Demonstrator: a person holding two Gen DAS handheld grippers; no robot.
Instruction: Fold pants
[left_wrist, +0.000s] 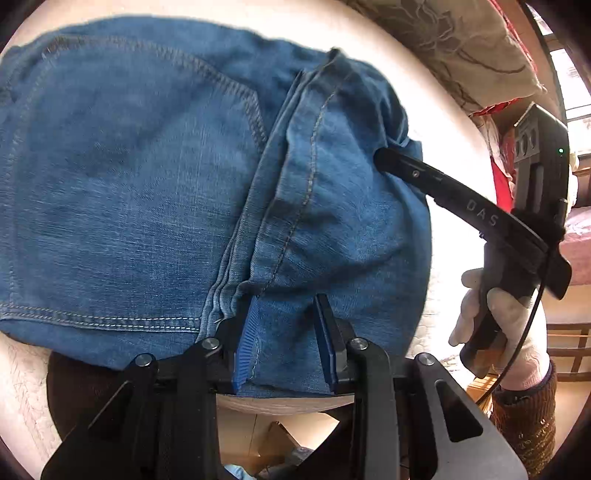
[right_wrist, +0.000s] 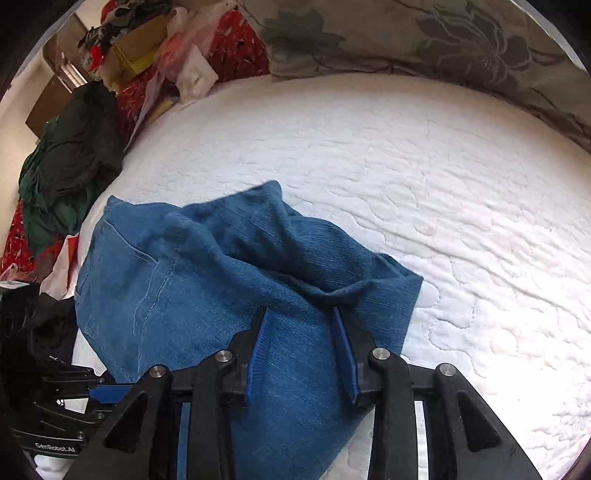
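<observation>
Gripping folded jeans (left_wrist: 147, 192) on the mattress (right_wrist: 424, 192), left tool (left_wrist: 286, 332) and right tool (right_wrist: 303, 332) both clamp denim.

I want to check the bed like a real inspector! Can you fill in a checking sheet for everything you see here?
Surface: white quilted mattress, mostly bare.
Job's things: blue jeans, folded over, rumpled on top.
Clutter: dark green clothes, boxes and bags beside the bed.
Grippers: left gripper and right gripper each have denim between the pads.
Cables: thin black cable by the gloved hand.
Surroundings: flowered bedding behind the mattress.
</observation>
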